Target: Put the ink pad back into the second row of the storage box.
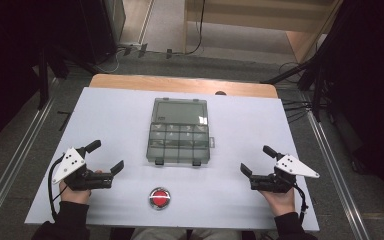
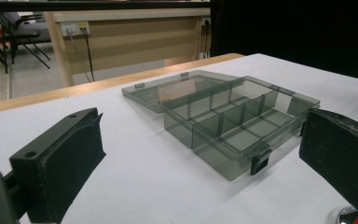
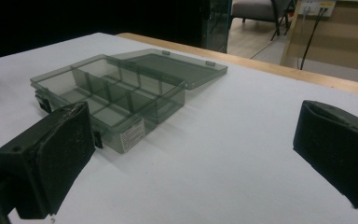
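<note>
Two grippers rest near the table's (image 1: 130, 107) front edge, jaws apart and holding nothing: left gripper (image 1: 107, 156) and right gripper (image 1: 256, 160), well apart. Between them, mid-table, sits the open box (image 1: 180, 142), lid flat behind; bare surface surrounds it. A red button (image 1: 159, 198) lies near the front edge.

Can't read the tiny label (image 3: 132, 134) on the organizer box (image 3: 112, 100), way too small. The red button (image 2: 349, 217) is chopped off at the bottom edge in the left gripper view.

Smoky compartment box (image 3: 112, 93) on white table (image 3: 223, 154), lid flat open, right gripper (image 3: 191, 154) jaws wide apart
</note>
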Motion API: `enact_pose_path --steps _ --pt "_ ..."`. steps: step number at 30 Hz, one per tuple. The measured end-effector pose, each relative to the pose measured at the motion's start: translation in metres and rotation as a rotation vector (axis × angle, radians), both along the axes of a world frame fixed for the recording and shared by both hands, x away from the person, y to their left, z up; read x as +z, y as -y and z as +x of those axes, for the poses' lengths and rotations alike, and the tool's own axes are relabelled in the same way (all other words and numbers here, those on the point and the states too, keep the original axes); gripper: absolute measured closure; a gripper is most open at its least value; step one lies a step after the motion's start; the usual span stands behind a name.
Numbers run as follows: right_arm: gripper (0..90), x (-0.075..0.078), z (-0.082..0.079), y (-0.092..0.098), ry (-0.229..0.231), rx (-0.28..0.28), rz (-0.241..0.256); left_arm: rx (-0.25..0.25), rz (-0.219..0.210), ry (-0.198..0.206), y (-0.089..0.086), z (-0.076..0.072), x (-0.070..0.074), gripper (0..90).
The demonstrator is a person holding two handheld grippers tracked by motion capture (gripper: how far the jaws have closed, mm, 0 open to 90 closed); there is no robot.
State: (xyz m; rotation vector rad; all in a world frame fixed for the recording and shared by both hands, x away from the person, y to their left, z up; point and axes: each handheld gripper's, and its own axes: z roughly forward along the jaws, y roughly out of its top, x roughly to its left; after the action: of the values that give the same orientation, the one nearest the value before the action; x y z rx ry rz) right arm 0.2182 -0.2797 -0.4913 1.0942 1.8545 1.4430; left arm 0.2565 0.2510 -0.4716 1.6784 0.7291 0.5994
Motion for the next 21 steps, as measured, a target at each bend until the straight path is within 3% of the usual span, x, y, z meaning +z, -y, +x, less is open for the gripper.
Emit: enact_pose_path --steps 13,21 --pt "0.0 -0.005 0.0 -0.014 -0.032 0.059 -0.03 -0.005 -0.006 -0.002 0.002 -0.002 0.0 0.0" --pt "0.0 -0.007 -0.001 -0.032 -0.059 0.128 -0.053 0.011 -0.048 -0.01 -0.002 -0.002 0.0 0.0"
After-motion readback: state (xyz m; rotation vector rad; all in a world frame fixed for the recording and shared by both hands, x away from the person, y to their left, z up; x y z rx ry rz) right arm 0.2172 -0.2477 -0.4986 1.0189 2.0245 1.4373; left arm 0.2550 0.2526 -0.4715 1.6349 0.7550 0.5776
